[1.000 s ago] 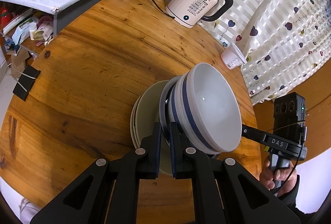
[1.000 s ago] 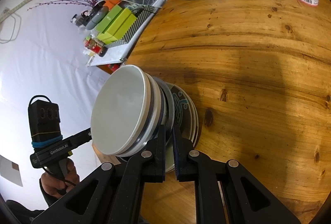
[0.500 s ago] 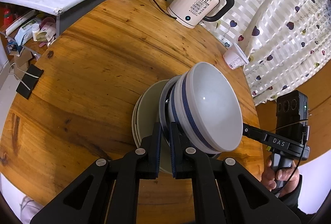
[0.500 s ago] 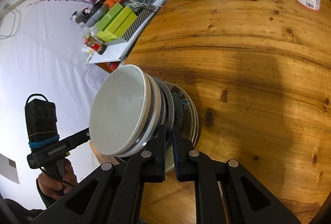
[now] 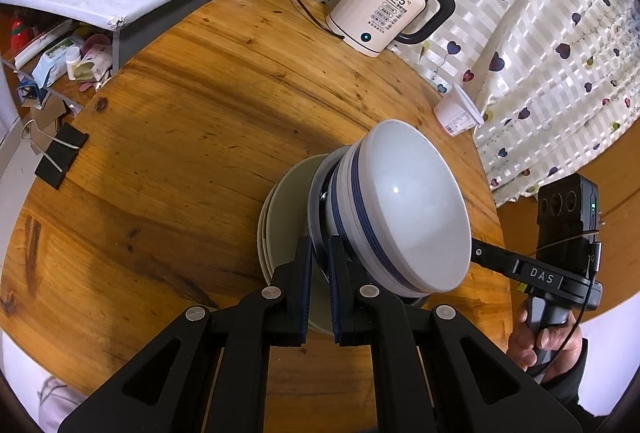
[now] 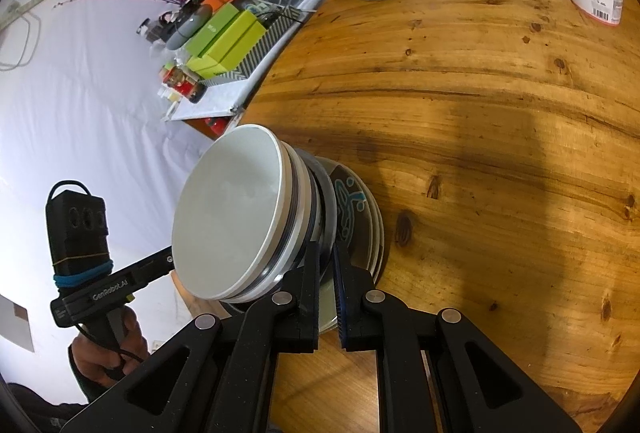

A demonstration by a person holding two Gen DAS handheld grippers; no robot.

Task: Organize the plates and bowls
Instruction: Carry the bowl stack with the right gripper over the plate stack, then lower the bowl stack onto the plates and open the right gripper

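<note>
Wooden bench [image 5: 168,137] carries the stacked bowls [image 5: 400,209] on plates [image 5: 280,217] near the kettle [image 5: 384,9], with left hand-held gripper [image 5: 320,265] and right hand-held gripper [image 6: 326,269] clamped on opposite rims.

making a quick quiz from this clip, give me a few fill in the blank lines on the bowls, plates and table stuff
1. The bowls sit on a stack of ____.
2. The kettle display reads ____.
3. Both grippers, left and right, are clamped on a rim at the ____ of the pile of dishes.
4. The clip on the table edge is ____ in colour.

Missing words: plates; 55; bottom; black
</note>
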